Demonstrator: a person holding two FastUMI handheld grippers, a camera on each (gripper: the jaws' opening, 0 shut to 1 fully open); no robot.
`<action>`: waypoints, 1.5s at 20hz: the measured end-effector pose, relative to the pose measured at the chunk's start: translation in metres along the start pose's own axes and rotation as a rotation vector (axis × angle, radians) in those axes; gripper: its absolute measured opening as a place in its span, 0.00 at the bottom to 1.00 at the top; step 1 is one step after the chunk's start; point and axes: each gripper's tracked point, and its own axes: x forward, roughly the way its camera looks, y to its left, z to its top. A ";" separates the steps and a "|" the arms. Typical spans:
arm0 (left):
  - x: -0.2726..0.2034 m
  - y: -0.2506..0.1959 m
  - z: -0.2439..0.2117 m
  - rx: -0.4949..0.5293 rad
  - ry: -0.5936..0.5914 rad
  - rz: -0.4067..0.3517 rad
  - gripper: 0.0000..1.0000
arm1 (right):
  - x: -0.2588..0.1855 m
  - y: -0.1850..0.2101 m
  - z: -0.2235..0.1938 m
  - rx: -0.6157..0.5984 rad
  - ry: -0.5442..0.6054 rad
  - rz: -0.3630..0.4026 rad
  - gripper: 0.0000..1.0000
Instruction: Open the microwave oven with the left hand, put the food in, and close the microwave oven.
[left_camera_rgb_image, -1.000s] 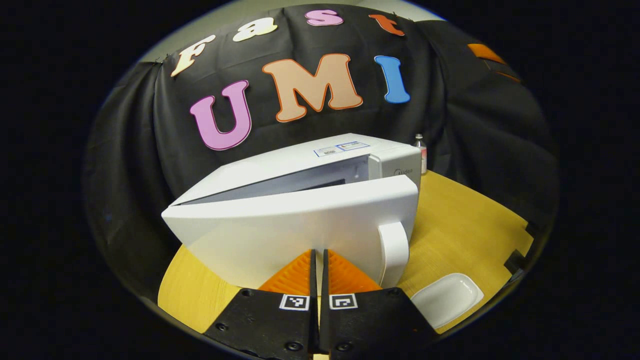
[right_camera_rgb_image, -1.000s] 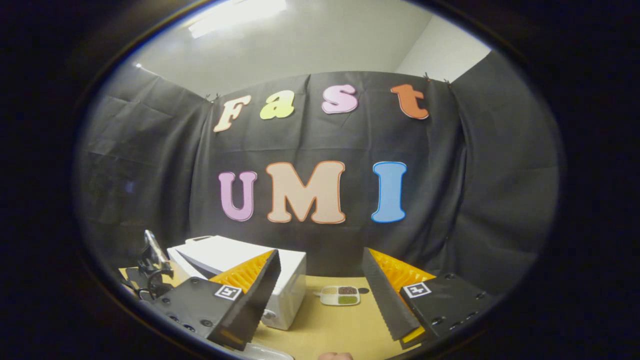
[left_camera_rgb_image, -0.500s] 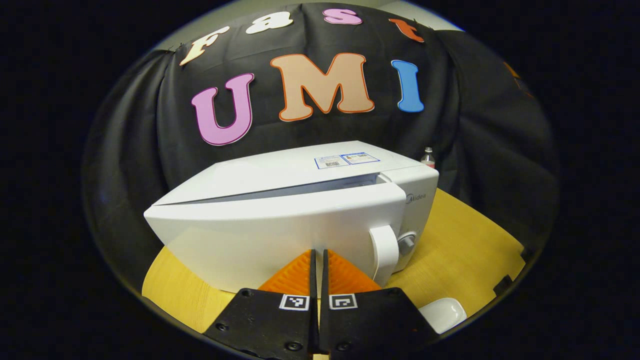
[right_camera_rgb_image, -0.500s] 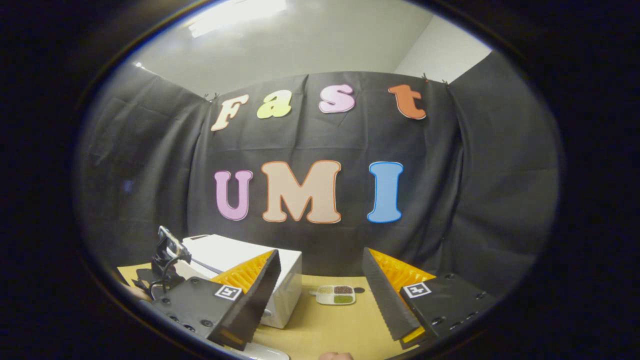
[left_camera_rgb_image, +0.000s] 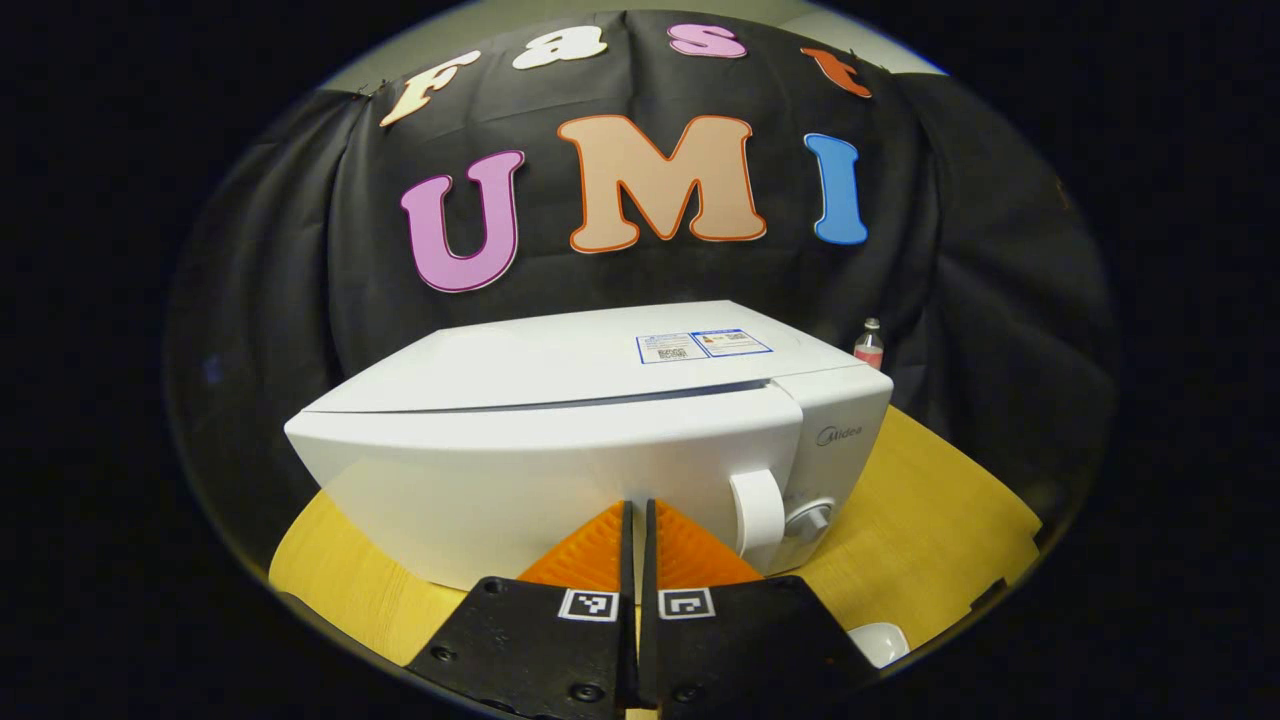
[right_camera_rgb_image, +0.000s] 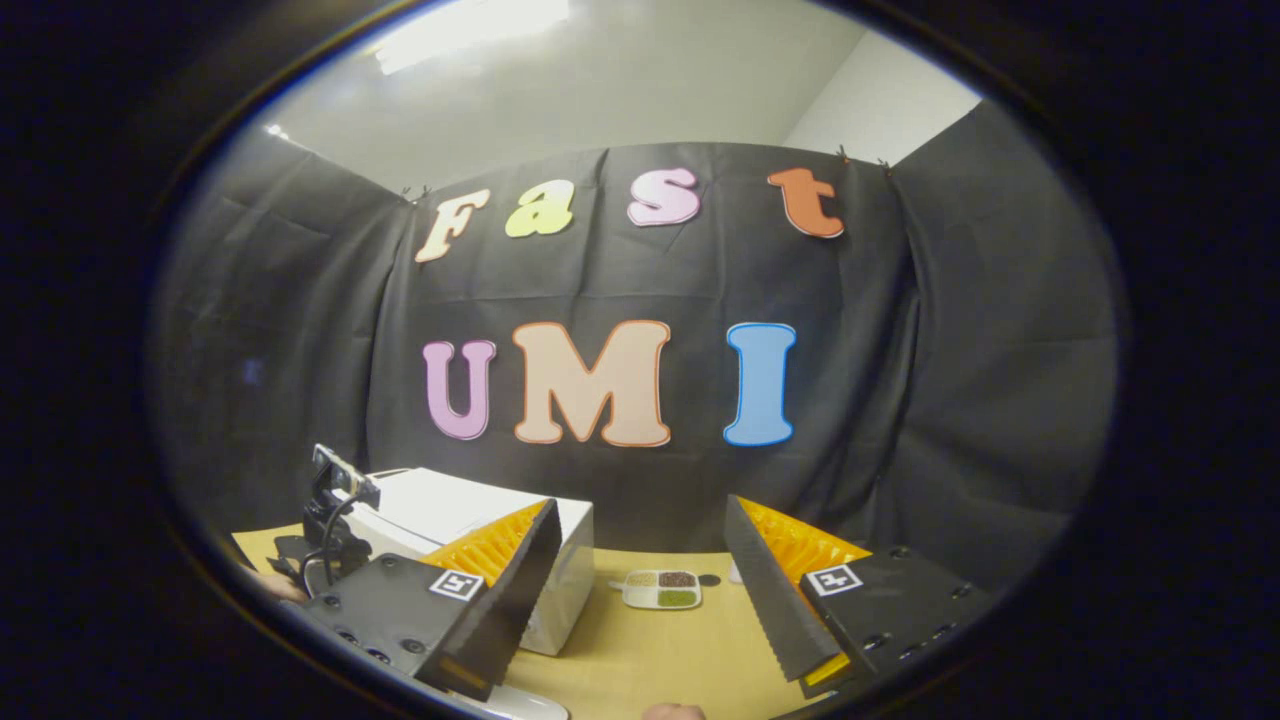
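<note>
Microwave oven (left_camera_rgb_image: 560, 450) with Midea logo (left_camera_rgb_image: 838, 435)

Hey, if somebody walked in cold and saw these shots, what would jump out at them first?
The big white microwave oven on the wooden table, its door almost flush with the body, seen close up in the left gripper view. The left tongs are shut, pointing at the door beside its handle. In the right gripper view the right tongs gape wide, with a small divided food tray on the table between them.
</note>
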 end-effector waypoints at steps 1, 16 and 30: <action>0.001 -0.001 -0.003 -0.009 0.003 0.002 0.01 | 0.000 0.000 -0.001 -0.003 0.000 -0.001 0.96; -0.025 -0.020 0.013 0.007 -0.014 -0.052 0.01 | -0.016 0.008 0.000 -0.014 0.016 0.025 0.96; -0.157 0.004 0.140 -0.095 -0.209 -0.062 0.01 | -0.022 0.021 0.007 -0.018 0.012 0.042 1.00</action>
